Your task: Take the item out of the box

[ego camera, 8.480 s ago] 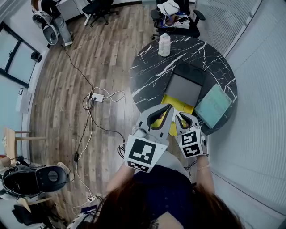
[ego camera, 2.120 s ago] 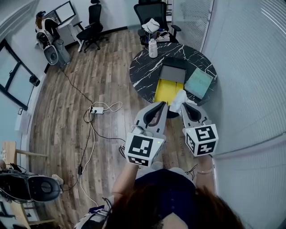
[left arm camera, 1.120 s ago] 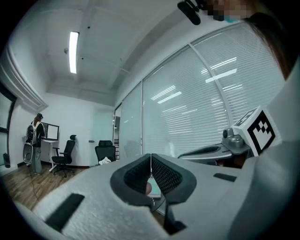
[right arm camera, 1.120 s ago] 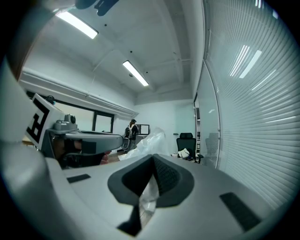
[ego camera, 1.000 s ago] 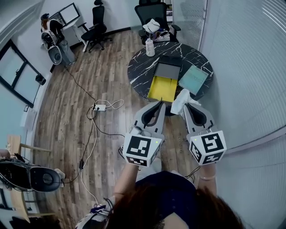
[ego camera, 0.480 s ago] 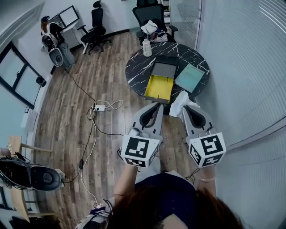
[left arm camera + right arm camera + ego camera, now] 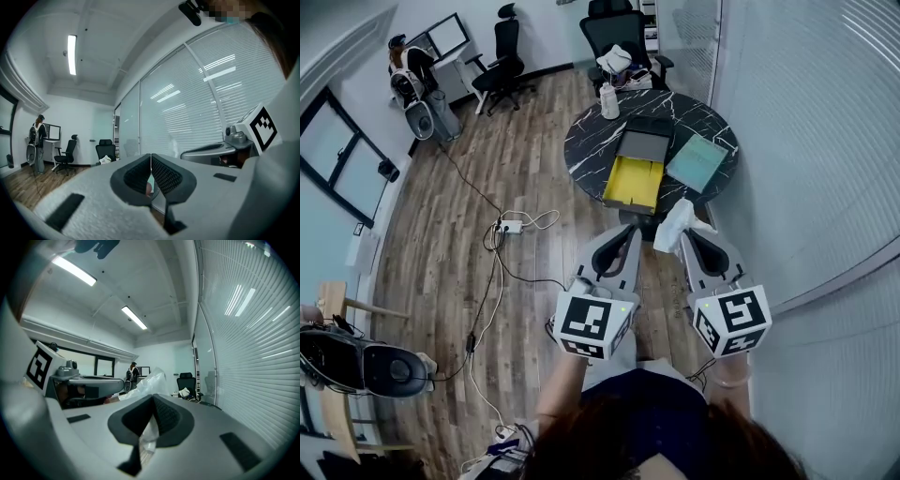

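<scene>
Now that the person has backed well away from the tabletop [image 7: 586, 141], the bag [image 7: 674, 223] hangs clamped in the right claw [image 7: 690, 244], out of the box [image 7: 630, 183], while the left claw [image 7: 629, 234] is closed on nothing, so the removal looks done.

Right gripper [image 7: 153, 399]: jaws closed on a clear plastic bag [image 7: 151, 380]. The film is pinched between the ribbed pads. Its crumpled top stands above the tips and a strip hangs down behind them.

Left gripper [image 7: 117, 384] lies alongside at left, its marker cube [image 7: 40, 363] near the frame edge.

Background: a person [image 7: 133, 371] stands far off. A black office chair [image 7: 186, 379] has something white on its seat. Slatted blinds [image 7: 253, 333] fill the right side. Two strip lights [image 7: 135, 317] on the ceiling.
</scene>
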Demonstrator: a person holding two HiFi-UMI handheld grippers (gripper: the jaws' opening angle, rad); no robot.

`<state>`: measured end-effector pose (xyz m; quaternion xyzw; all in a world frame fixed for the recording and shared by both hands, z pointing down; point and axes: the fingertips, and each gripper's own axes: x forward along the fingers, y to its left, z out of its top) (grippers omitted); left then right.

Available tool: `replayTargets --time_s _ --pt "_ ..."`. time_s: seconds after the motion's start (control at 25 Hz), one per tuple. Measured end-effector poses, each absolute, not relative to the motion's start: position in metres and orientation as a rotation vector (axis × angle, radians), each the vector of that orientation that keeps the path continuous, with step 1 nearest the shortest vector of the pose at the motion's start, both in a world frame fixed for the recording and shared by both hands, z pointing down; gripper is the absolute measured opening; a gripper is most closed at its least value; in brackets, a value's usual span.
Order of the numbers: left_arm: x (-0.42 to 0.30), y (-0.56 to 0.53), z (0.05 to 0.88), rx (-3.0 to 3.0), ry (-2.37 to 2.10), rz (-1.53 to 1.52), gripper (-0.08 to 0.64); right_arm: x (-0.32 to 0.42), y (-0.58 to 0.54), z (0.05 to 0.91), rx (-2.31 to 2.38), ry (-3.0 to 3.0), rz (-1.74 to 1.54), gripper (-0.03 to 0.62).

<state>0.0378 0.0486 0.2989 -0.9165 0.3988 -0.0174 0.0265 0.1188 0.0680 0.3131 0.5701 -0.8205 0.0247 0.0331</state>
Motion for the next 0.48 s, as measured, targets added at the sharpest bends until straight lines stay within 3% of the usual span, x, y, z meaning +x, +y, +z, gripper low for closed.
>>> replayTargets --time_s 0.48 --pt "0.028 0.055 0.3 -2.848 1.219 -0.059 0.028 0.107 0.069 0.312 1.758 -2.522 0.081 0.025"
